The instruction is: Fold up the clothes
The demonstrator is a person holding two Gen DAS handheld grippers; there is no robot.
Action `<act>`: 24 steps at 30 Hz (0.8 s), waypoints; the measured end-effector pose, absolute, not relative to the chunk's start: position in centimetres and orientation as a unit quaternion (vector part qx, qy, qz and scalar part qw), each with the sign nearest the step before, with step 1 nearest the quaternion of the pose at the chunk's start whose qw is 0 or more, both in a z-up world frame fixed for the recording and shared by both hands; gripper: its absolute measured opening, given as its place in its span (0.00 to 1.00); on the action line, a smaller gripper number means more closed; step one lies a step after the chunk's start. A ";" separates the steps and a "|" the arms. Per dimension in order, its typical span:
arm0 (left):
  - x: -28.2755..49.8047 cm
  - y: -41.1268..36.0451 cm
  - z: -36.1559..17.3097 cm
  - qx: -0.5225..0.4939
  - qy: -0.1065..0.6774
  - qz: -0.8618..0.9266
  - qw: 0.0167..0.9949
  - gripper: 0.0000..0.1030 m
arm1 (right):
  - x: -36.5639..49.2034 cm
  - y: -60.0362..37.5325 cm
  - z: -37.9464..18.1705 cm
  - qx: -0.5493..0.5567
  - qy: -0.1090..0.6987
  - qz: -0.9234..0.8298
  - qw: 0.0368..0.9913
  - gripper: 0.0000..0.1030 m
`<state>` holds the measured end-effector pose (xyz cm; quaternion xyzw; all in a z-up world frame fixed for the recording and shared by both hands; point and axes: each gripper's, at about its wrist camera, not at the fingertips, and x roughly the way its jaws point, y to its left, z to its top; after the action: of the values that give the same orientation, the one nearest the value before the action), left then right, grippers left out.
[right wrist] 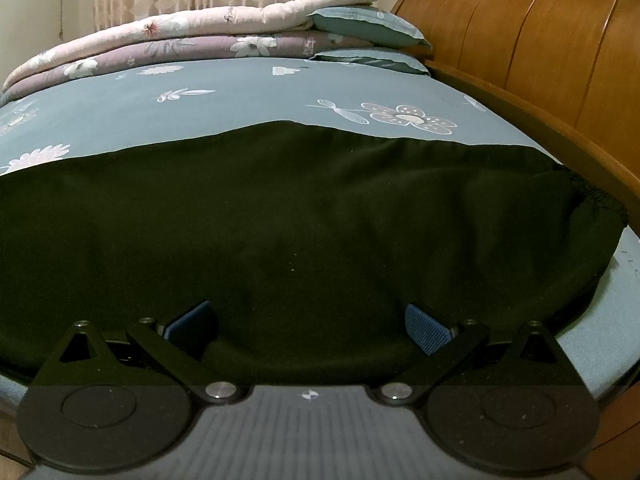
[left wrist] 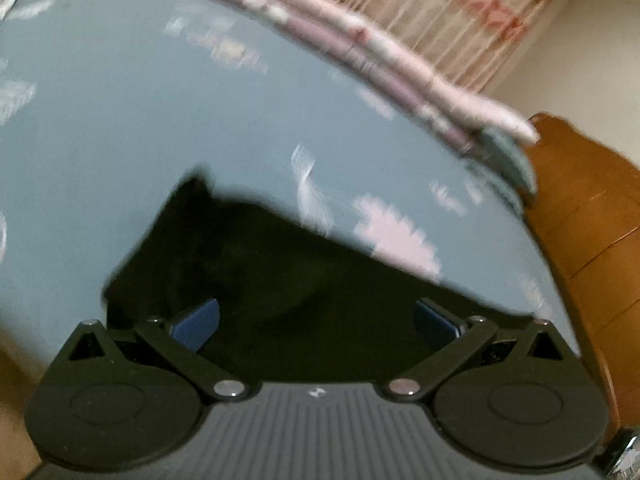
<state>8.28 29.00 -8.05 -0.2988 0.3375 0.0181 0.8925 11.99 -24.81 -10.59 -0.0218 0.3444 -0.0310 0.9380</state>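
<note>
The left gripper [left wrist: 316, 322] hangs above the bed [left wrist: 120, 128], tilted and looking down on it, fingers spread wide with nothing between the blue pads [left wrist: 196, 324]. The right gripper [right wrist: 308, 328] sits low at the bed's near edge, level, fingers likewise spread and empty over the garment [right wrist: 280, 216]. The garment is dark and lies flat on the blue floral sheet [right wrist: 240, 96], its long axis across the right view. Its gathered waistband [right wrist: 592, 196] points right, toward the wooden headboard [right wrist: 540, 52]. The left view is blurred.
</note>
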 end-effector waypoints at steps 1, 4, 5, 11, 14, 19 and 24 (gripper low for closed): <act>8.1 29.0 -8.8 -0.302 0.346 0.023 0.888 0.99 | 12.0 -24.8 -10.6 -0.022 0.345 -0.031 0.938 1.00; 7.5 28.8 -9.2 -0.310 0.345 0.029 0.886 0.99 | 12.0 -24.8 -10.5 -0.023 0.348 -0.029 0.937 1.00; 7.2 28.8 -9.1 -0.312 0.340 0.029 0.887 0.99 | 12.0 -24.8 -10.5 -0.024 0.348 -0.028 0.937 1.00; 6.6 26.6 -8.4 -0.263 0.326 0.014 0.908 0.99 | 12.1 -24.8 -10.5 -0.025 0.349 -0.029 0.936 1.00; 6.8 26.8 -9.6 -0.272 0.348 0.019 0.897 0.99 | 12.2 -24.8 -10.4 -0.025 0.352 -0.029 0.935 1.00; 4.6 27.9 -7.3 -0.296 0.298 0.014 0.907 0.99 | 12.3 -24.7 -10.3 -0.026 0.359 -0.030 0.932 1.00; 1.3 31.8 -5.9 -0.360 0.222 0.054 0.904 0.99 | 12.5 -24.7 -10.1 -0.026 0.367 -0.030 0.929 1.00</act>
<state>1.35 31.82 -5.89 -0.3601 0.2221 0.0541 0.9045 12.45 -24.69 -10.08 -0.0257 0.3670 -0.0302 0.9294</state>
